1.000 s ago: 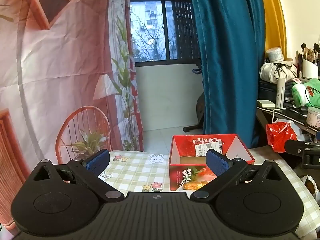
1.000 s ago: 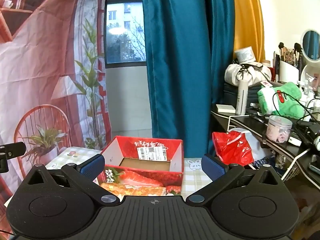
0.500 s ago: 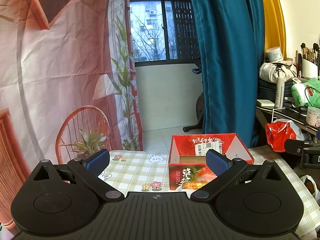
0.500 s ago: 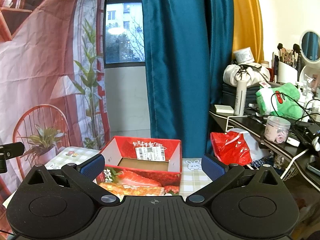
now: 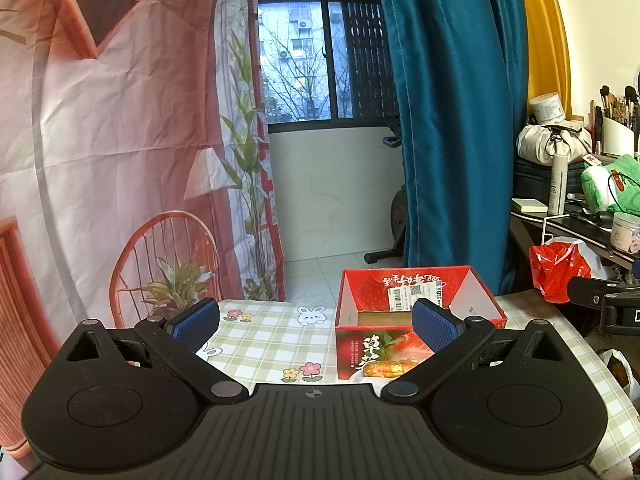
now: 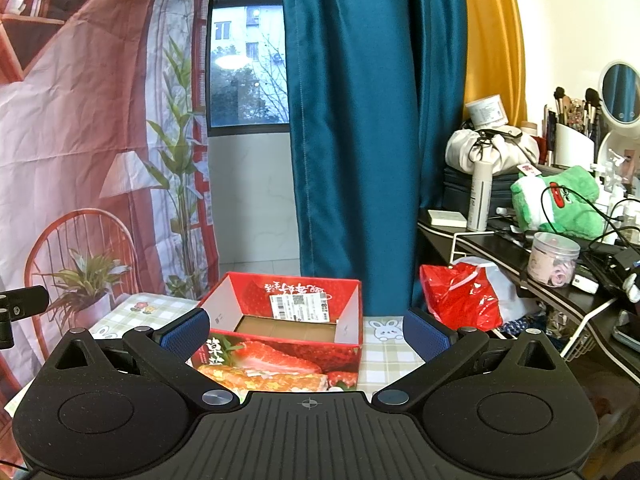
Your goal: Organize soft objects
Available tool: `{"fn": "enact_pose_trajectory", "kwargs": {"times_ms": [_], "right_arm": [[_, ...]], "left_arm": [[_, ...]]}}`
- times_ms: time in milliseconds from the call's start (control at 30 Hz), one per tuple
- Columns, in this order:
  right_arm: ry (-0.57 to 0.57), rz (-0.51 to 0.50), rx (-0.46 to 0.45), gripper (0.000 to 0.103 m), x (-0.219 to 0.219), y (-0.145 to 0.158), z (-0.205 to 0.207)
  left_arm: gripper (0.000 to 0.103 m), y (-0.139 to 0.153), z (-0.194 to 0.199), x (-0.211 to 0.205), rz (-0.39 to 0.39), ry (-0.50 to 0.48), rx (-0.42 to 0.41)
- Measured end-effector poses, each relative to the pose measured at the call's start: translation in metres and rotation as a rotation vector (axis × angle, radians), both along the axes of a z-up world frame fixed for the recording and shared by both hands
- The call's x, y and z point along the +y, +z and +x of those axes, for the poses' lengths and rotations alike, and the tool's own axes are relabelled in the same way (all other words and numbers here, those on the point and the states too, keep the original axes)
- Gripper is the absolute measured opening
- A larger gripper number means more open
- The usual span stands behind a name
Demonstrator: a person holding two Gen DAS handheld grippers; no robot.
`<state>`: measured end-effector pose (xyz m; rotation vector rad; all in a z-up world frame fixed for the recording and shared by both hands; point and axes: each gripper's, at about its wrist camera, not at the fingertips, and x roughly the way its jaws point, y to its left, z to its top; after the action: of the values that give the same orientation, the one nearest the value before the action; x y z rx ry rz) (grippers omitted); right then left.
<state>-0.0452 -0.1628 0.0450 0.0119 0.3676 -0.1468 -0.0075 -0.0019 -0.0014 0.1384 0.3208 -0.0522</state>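
Both grippers hover above a checked table (image 5: 276,344), jaws spread wide and holding nothing: the left gripper (image 5: 316,326) faces the bare cloth left of an open red box (image 5: 420,320), the right gripper (image 6: 306,332) looks straight into that box (image 6: 288,320). The box sits at the table's middle, open side up, showing only a brown cardboard floor; no soft object lies in it or on the visible cloth. The one soft item in sight is a green plush (image 6: 560,204) on the cluttered desk at far right, well apart from the table, with a black cable draped across it.

The plush looks light and squashy; it should give under the pads, so a pinch across its thick middle would likely hold better than one at an edge, and the cable could snag on lifting. The box is probably thin card, light enough to slide if bumped.

Against the views a second and half a second ago, almost nothing differs: both tools remain spread, and the right view has drifted only slightly.
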Motion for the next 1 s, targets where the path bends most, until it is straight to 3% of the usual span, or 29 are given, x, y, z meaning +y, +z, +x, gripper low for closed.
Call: {"fn": "enact_pose_trajectory", "kwargs": {"times_ms": [1000], "right_arm": [[0.005, -0.008, -0.001, 0.103, -0.0003, -0.0003, -0.0007]], "left_arm": [[0.103, -0.0024, -0.0013, -0.0023, -0.001, -0.002, 0.002]]}}
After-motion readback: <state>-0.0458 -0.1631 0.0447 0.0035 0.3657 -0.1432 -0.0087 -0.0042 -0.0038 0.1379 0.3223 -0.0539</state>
